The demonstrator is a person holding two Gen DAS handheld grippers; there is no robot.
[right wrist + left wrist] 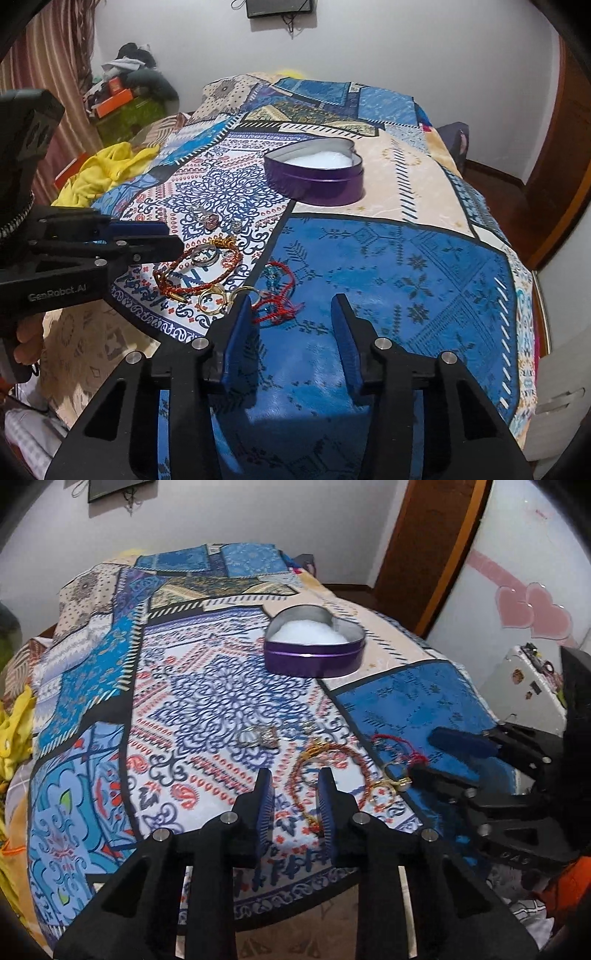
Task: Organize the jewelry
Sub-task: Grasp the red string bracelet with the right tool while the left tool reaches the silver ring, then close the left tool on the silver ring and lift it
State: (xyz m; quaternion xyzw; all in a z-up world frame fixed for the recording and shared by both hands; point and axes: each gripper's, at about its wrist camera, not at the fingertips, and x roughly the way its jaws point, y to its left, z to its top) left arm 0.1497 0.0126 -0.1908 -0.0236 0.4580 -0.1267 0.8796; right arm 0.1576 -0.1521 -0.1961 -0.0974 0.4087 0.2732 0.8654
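Note:
A purple heart-shaped tin [314,662] [317,190] with white padding stands open on the patterned bedspread. Nearer lie a braided red-and-gold bracelet [347,751] [170,264], silver rings [258,734] [207,218], gold hoops [384,790] [210,299] and a red string bracelet [395,742] [280,299]. My left gripper [295,779] [173,236] hovers over the braided bracelet's left edge, jaws apart and pressing on nothing. My right gripper [291,301] [423,753] is open just above the red string bracelet, which lies by its left finger.
A yellow cloth [99,173] lies off the bed's left side, with a pile of clothes and boxes [125,92] in the far corner. A wooden door frame [424,554] and a white cabinet with pink hearts [532,609] stand to the right. The bed's near edge drops away below the grippers.

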